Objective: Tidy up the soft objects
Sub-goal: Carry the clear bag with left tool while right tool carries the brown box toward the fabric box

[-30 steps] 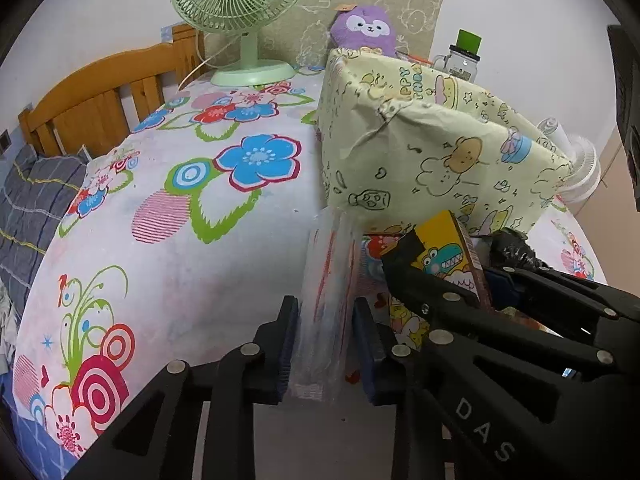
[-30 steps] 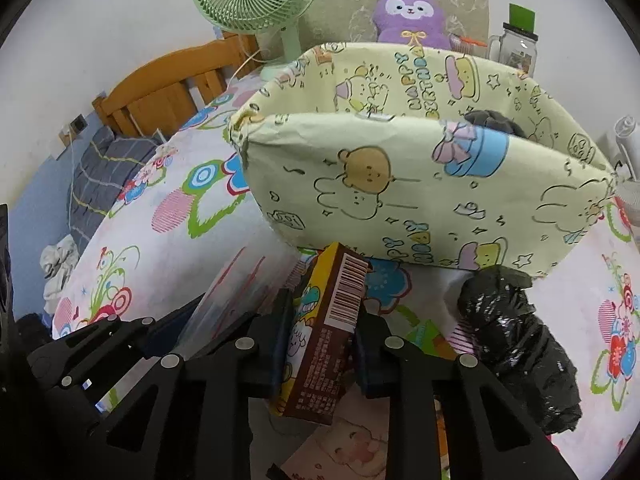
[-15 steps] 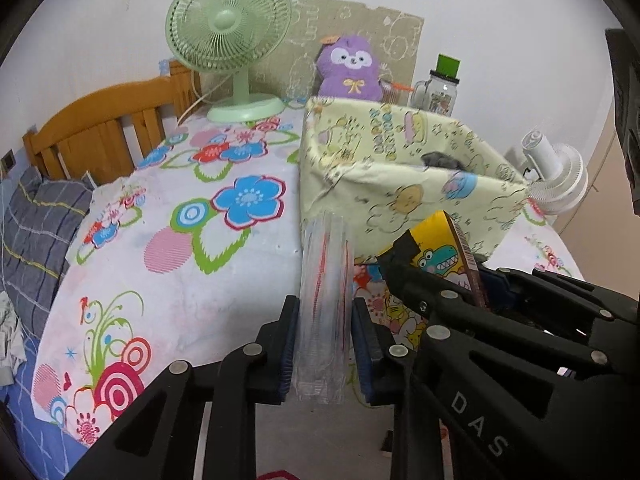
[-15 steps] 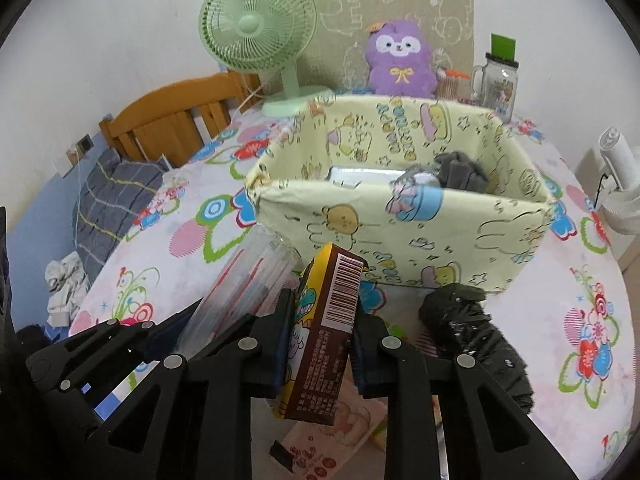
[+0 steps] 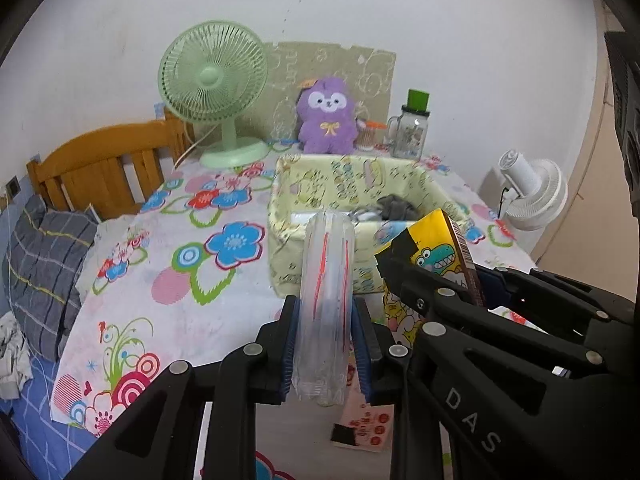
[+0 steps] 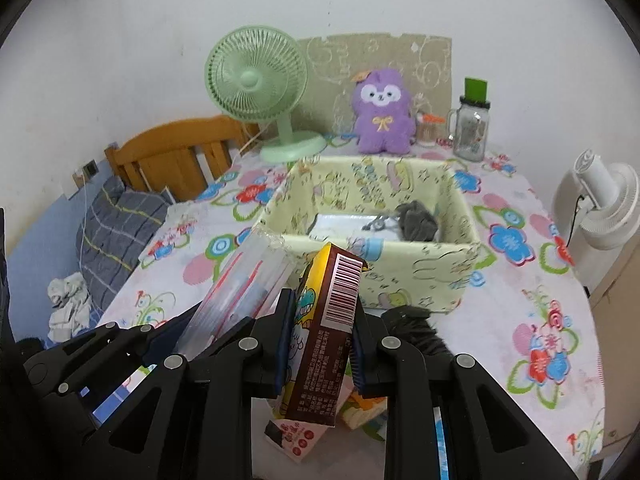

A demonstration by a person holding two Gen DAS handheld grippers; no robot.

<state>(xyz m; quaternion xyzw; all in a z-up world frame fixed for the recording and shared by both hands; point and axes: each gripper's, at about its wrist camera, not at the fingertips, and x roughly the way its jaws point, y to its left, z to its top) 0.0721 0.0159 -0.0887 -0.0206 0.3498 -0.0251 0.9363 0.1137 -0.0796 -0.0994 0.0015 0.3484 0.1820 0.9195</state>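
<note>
Both grippers sit side by side, angled down and forward. The left gripper (image 5: 325,346) has its blue pads clamped on a clear plastic pack (image 5: 326,304), and the right gripper (image 6: 320,346) is pinching a small carton (image 6: 326,332), pads pressed tight on both sides.

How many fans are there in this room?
2. A green fan stands on the flowered table at the back left, near the wall. A white fan sits beyond the table's right edge. Others may be out of view.

Both tools, left (image 5: 325,344) and right (image 6: 320,344), apparently rose; bin (image 6: 420,276) interior now visible
</note>
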